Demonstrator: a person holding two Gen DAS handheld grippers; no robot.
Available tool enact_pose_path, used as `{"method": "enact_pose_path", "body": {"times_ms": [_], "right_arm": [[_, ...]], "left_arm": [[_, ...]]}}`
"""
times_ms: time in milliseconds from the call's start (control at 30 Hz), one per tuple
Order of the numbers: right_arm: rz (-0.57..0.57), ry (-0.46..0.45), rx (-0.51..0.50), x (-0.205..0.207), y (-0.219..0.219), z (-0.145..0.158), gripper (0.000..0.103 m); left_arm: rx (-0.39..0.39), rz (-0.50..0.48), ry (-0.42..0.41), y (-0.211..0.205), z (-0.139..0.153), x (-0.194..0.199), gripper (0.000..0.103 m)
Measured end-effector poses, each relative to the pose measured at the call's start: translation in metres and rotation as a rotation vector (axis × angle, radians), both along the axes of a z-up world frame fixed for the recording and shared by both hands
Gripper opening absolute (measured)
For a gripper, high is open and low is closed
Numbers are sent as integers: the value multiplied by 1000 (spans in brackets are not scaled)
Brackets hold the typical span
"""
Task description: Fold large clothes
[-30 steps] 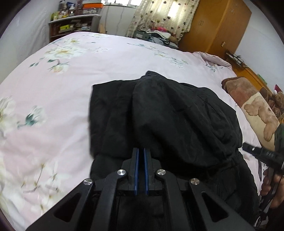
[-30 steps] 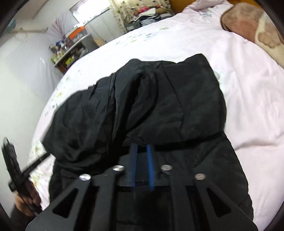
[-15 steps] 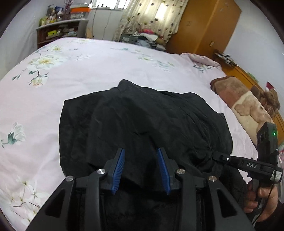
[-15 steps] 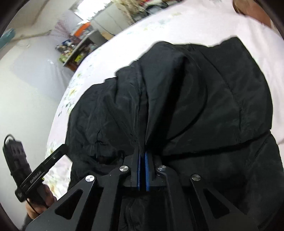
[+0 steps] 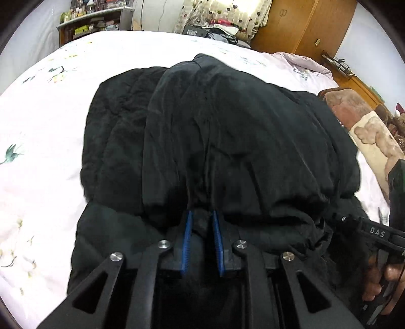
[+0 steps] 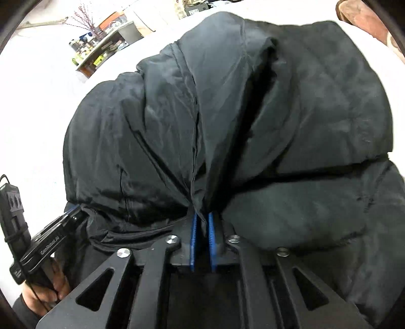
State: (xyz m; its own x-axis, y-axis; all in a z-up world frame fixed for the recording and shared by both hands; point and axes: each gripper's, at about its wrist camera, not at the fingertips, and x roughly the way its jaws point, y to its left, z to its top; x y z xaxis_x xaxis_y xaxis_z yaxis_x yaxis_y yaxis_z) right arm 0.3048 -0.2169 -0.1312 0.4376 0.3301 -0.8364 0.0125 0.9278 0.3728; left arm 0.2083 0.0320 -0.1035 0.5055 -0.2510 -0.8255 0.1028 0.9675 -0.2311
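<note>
A big black padded jacket (image 5: 227, 141) lies bunched on a pink floral bed (image 5: 45, 106). My left gripper (image 5: 201, 215) has its blue pads shut on a fold of the jacket's near edge. My right gripper (image 6: 201, 215) is also shut on a fold of the jacket (image 6: 227, 114), a little to the right along the same edge. Both folds are lifted toward me. The right gripper's body shows in the left wrist view (image 5: 374, 231), the left one's in the right wrist view (image 6: 48, 240).
A brown bear-print blanket (image 5: 367, 131) lies at the bed's right side. A wooden wardrobe (image 5: 303, 25) and a cluttered shelf (image 5: 93, 22) stand beyond the bed. White sheet stretches left of the jacket.
My left gripper opened, then closed on the jacket's edge. My right gripper closed on the jacket earlier and keeps hold. The jacket's upper layer has been pulled up and closer.
</note>
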Motion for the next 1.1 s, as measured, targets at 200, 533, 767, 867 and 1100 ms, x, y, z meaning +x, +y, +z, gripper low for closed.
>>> {"method": "enact_pose_path", "body": {"times_ms": [200,533,767,867,1100], "right_arm": [[17,-190,-99,-28,-14,60,25],[-56,-220,-251,54,-29,56,26],[-85,-136,-231,56,-52,-6,27],[-99,-116,-225,65,-49,4,27],[-42,-339,-165,13,-26,86,28]], "left_arm": [[-30,34,-93,14,47,-20,20],[89,72,-107,-2,26,80,31],[67,44,-162,4,-9,66,32],[73,46,-125,7,3,75,32],[-26,-30,-220,2,53,28,31]]}}
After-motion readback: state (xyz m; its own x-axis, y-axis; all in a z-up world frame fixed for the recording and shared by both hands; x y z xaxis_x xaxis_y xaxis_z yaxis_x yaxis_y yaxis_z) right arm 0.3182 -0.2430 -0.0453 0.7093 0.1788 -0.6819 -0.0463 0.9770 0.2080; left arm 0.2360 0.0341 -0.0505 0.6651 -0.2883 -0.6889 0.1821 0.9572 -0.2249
